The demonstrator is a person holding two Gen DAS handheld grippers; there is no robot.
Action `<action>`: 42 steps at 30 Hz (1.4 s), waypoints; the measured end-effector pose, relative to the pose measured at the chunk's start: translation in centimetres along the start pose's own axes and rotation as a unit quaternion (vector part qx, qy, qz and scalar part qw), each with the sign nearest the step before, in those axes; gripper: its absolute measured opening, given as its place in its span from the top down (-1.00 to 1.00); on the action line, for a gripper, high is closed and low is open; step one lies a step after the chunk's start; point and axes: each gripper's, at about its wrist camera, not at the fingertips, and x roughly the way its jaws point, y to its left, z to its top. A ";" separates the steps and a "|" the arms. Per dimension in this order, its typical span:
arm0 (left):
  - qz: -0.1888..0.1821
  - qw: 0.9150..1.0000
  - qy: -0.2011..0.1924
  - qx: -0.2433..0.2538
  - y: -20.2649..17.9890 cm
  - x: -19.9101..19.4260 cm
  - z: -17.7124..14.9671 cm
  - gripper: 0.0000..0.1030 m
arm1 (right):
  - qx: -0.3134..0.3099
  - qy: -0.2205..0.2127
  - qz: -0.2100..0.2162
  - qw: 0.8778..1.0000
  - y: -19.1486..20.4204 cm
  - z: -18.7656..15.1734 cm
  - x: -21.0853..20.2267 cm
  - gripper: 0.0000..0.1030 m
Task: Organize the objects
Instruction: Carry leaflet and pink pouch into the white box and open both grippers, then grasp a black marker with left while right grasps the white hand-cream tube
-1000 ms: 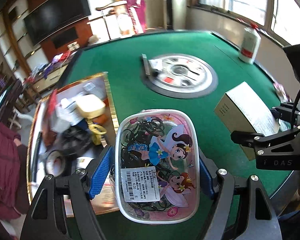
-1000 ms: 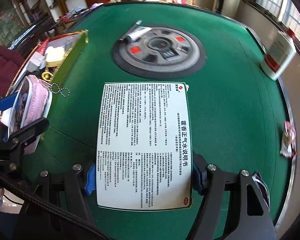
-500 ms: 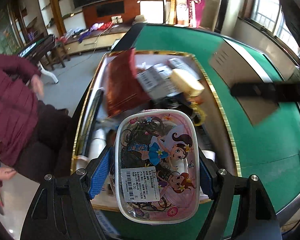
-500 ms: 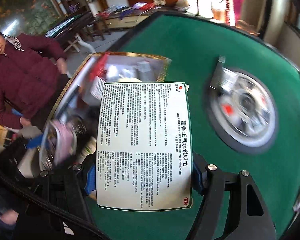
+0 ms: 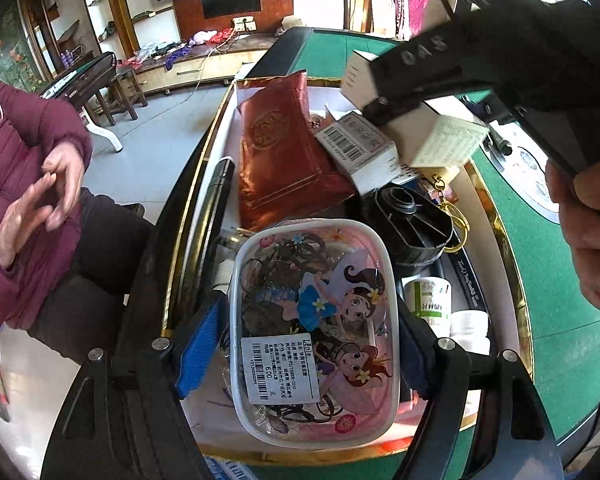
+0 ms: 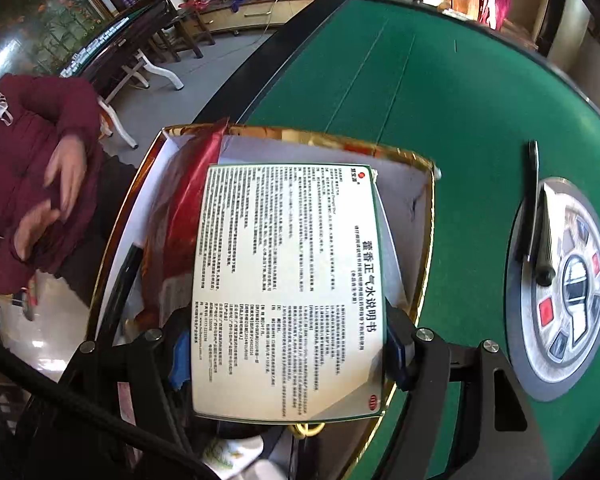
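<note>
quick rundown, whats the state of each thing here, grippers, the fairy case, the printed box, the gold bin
left gripper: shut on the fairy case
fairy case: closed, held above the gold-rimmed bin
right gripper: shut on the printed box
printed box: closed, held over the bin
gold-rimmed bin: open, cluttered
red pouch: lying in the bin

Both grippers, left (image 5: 308, 336) and right (image 6: 288, 352), point steeply down, fingers clamped.

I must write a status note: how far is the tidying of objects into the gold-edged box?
Done: the gold-edged box already holds a red pouch, a black funnel and white bottles. In hand: the left claw holds a pink cartoon case and the right claw a white medicine box, both above the box. Left: releasing both, then the tube on the table.
</note>
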 end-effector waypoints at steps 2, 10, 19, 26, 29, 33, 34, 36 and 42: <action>-0.003 1.000 -0.001 -0.004 -0.2 0.2 0.2 -0.43 | -0.003 0.004 0.001 1.000 0.2 0.3 0.1 -0.43; -0.018 0.999 0.009 -0.026 -0.2 -0.2 0.7 -0.44 | -0.051 -0.009 0.015 0.999 0.6 -0.9 -2.1 -0.54; -0.016 0.999 -0.017 -0.036 -0.8 -2.5 0.5 -0.44 | -0.061 -0.044 0.062 0.995 -0.8 -3.9 -7.0 -0.54; -0.016 0.998 -0.064 -0.022 -2.0 -5.6 1.8 -0.44 | 0.016 -0.111 0.071 0.991 -8.2 -10.4 -11.0 -0.60; -0.053 0.996 -0.075 -0.005 -4.0 -6.5 4.3 -0.44 | 0.070 -0.103 0.064 0.990 -12.2 -13.6 -11.1 -0.60; -0.132 0.990 -0.040 0.015 -7.7 -5.3 8.7 -0.44 | 0.164 -0.090 0.068 0.980 -18.4 -18.4 -11.5 -0.60; -0.141 0.989 -0.029 0.021 -9.0 -4.6 9.9 -0.44 | 0.179 -0.089 0.062 0.978 -19.6 -19.2 -11.8 -0.60; -0.153 0.987 -0.021 0.045 -12.4 -2.9 12.6 -0.44 | 0.204 -0.092 0.056 0.973 -21.6 -20.9 -12.5 -0.59; -0.119 0.990 0.028 0.072 -20.4 4.4 20.9 -0.40 | 0.233 -0.100 0.029 0.967 -24.6 -25.0 -14.8 -0.59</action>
